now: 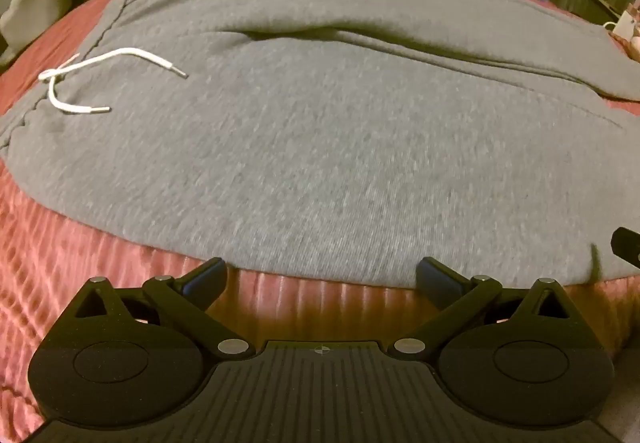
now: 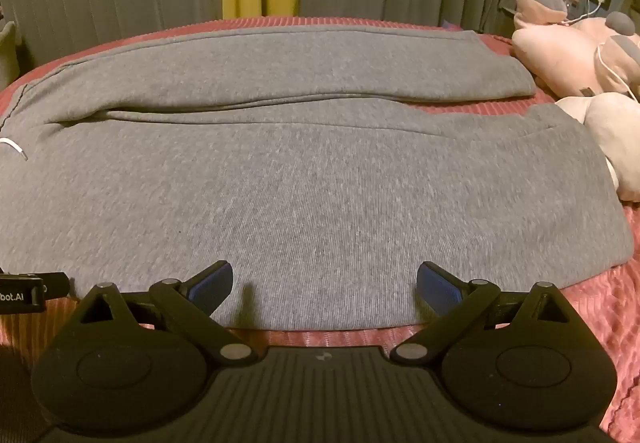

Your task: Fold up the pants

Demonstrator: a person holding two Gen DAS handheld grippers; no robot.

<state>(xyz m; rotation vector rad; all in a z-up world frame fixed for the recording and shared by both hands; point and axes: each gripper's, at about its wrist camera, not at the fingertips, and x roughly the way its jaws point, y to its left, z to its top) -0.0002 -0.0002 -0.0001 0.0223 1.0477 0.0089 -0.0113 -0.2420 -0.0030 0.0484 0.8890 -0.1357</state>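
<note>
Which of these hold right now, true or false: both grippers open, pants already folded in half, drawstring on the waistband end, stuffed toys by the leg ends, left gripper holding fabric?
1. Both grippers are open. True: the left gripper and right gripper each have jaws spread wide.
2. The pants are folded in half. False: they lie flat on the bedspread, legs side by side.
3. A white drawstring lies at the waistband end. True.
4. Stuffed toys sit near the leg ends. True.
5. The left gripper holds fabric. False: it is empty at the near edge.
</note>
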